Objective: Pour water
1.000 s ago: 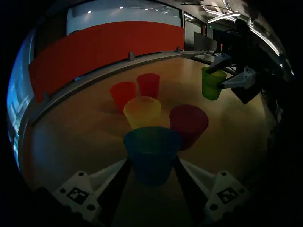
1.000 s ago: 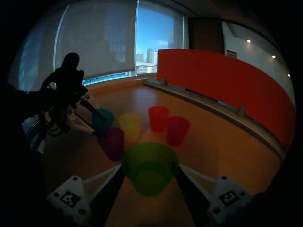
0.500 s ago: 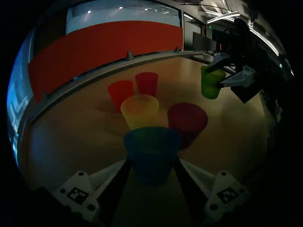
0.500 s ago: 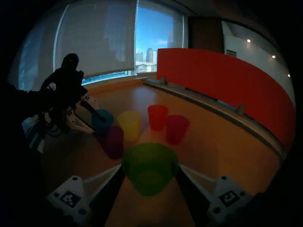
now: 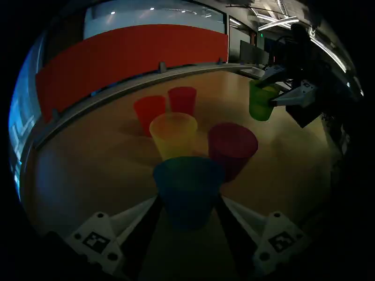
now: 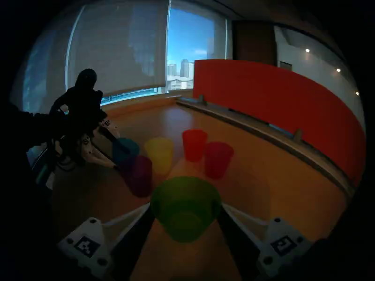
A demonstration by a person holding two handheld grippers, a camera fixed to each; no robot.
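My left gripper (image 5: 188, 206) is shut on a blue cup (image 5: 188, 189), held upright just above the wooden table (image 5: 93, 159). My right gripper (image 6: 185, 215) is shut on a green cup (image 6: 185, 207), also upright. In the left gripper view the green cup (image 5: 260, 99) hangs at the far right in the right gripper (image 5: 281, 96). In the right gripper view the blue cup (image 6: 124, 150) sits at the left in the left gripper (image 6: 112, 152). Between them stand a yellow cup (image 5: 173, 135), a purple cup (image 5: 232, 149), an orange cup (image 5: 150, 114) and a red cup (image 5: 183, 100).
A red partition (image 5: 131, 51) runs along the table's far edge behind a grey rail (image 5: 159, 77). A person's dark outline (image 6: 79, 112) stands behind the left gripper. Large windows (image 6: 187, 47) lie beyond. Bare wood (image 6: 281, 187) stretches right of the cups.
Both held cups have stayed nearly still. The standing cups have shifted slightly in each view as the hands drift a little.
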